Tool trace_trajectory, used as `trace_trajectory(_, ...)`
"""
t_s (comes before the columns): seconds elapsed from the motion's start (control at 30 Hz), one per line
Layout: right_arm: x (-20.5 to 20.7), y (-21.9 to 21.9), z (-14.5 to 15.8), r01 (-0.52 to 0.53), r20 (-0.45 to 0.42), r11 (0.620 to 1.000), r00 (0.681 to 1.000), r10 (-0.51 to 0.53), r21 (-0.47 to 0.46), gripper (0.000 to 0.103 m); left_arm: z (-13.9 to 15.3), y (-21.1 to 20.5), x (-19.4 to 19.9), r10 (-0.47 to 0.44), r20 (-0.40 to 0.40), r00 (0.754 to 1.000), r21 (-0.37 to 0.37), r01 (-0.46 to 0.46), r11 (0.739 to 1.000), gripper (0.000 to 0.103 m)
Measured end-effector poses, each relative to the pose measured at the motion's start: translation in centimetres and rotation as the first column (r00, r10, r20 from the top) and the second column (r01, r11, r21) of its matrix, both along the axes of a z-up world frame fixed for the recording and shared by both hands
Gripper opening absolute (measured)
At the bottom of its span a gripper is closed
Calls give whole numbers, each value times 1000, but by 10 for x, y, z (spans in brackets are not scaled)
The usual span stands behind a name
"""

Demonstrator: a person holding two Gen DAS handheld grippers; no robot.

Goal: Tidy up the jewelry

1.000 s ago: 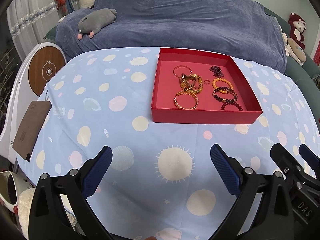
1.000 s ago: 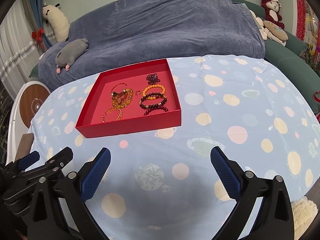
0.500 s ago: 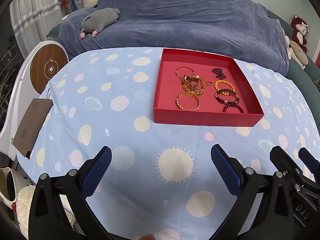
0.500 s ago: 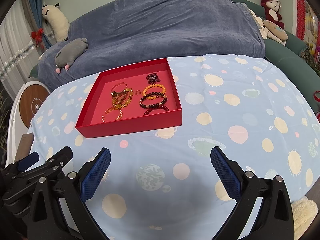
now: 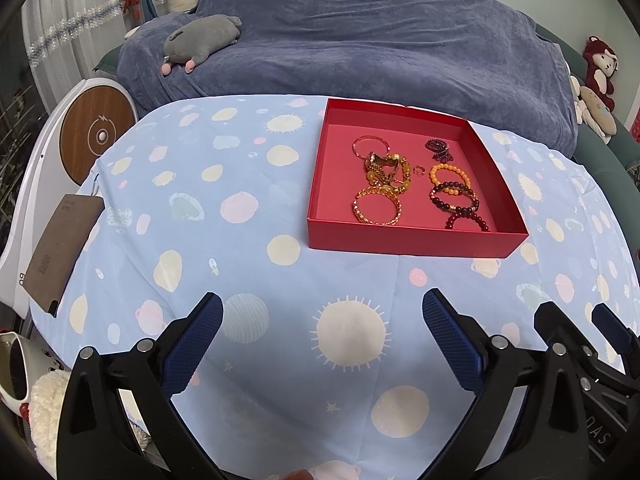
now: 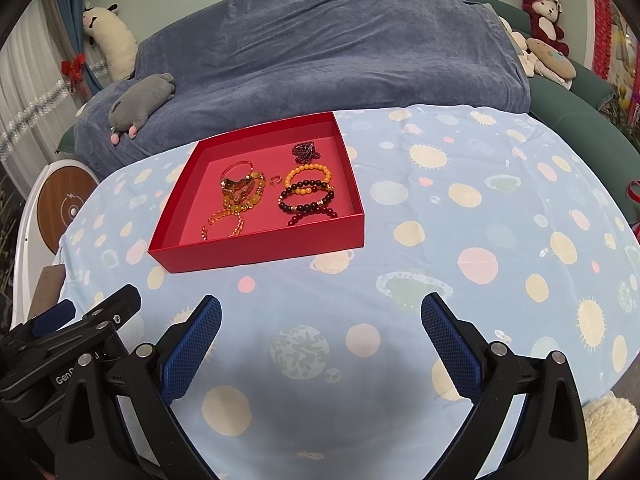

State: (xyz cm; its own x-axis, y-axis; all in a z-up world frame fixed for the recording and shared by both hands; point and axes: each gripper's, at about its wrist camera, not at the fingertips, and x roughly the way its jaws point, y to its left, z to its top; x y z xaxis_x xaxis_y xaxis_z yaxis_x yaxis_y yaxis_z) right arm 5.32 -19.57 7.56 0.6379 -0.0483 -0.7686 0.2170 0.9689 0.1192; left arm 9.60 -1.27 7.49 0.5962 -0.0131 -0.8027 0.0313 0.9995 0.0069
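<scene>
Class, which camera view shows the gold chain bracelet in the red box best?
The left wrist view: the gold chain bracelet shows as a whole ring, unobstructed. In the right wrist view, the bracelet looks foreshortened, with the red box front wall hiding its near edge.

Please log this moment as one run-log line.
left gripper: open, empty | right gripper: open, empty | beaded bracelets: inside shallow red cardboard tray

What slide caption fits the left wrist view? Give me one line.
Open left tongs hover over the planet-print tablecloth, short of a red tray holding beaded and gold bracelets.
</scene>
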Motion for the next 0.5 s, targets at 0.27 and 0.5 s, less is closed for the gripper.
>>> trace_trajectory(0.27,0,0,0,-1,1,1000,1000,1,-2,97,2,0,3,5,7,1000,3,-5,1000,96)
trace_trajectory(0.5,0,1,0,-3,4,1000,1000,3,-4,97,1,0,2,11,5,1000,3,-11,1000,96)
